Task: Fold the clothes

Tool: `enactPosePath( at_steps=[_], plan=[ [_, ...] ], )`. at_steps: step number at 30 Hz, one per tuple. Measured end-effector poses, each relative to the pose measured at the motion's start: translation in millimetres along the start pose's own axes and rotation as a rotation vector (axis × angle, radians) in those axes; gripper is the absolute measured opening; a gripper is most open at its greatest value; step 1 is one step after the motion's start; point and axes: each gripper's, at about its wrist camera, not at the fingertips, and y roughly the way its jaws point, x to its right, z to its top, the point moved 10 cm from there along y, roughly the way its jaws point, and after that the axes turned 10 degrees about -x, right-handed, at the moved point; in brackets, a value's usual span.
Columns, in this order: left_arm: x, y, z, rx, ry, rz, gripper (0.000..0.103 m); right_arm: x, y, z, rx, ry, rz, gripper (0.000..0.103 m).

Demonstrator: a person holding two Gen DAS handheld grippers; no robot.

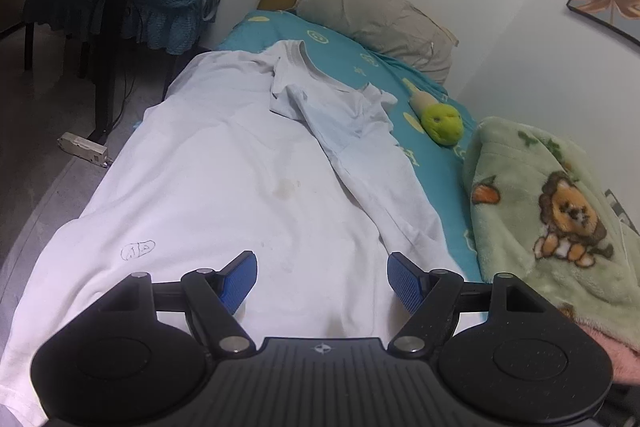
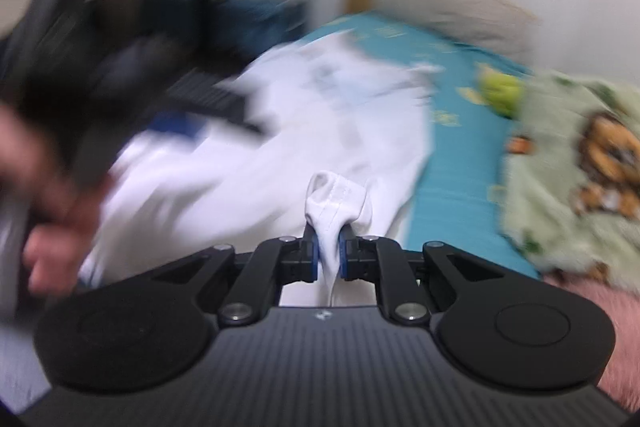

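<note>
We've got the white shirt (image 1: 224, 163) spread along the bed (image 1: 436, 131), right gripper (image 2: 329, 247) pinching its near hem, left gripper (image 1: 322, 281) gaping empty over it, so a quick one-sided pull could bunch everything.

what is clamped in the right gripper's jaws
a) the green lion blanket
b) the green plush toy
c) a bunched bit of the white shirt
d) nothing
c: in the right wrist view the right gripper has its jaws pinched on a bunched fold of the white shirt, apart from the blanket and toy.
</note>
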Motion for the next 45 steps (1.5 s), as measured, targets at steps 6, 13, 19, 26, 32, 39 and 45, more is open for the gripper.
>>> enactPosePath(
  at_steps=[6,13,19,26,32,39,45],
  plan=[
    [-0.4,2.3,-1.3,-0.02,-0.008,-0.017,0.074,-19.8,5.9,-5.8,-0.1,-0.019,0.149,0.019],
    [4.8,15.4,-1.8,-0.047,-0.04,-0.072,0.074,23.6,-17.6,2.4,-0.065,0.223,0.336,0.098],
    [11.3,52.7,14.3,-0.101,-0.089,-0.095,0.074,122.9,-9.1,55.2,0.071,0.443,0.176,0.098],
    [26.8,126.8,61.7,-0.129,-0.101,-0.087,0.072,216.8,31.9,51.2,0.205,0.778,0.139,0.098],
    [40.3,194.1,87.3,-0.137,-0.069,-0.061,0.057,243.0,58.9,31.0,0.138,0.869,0.126,0.098],
    [64.6,218.4,106.8,-0.118,0.107,-0.058,0.003,249.3,65.2,29.1,0.141,0.904,0.147,0.098],
    [52.3,216.4,142.6,-0.103,0.219,0.15,0.002,253.7,75.7,25.5,0.13,0.942,0.168,0.098]
  ],
)
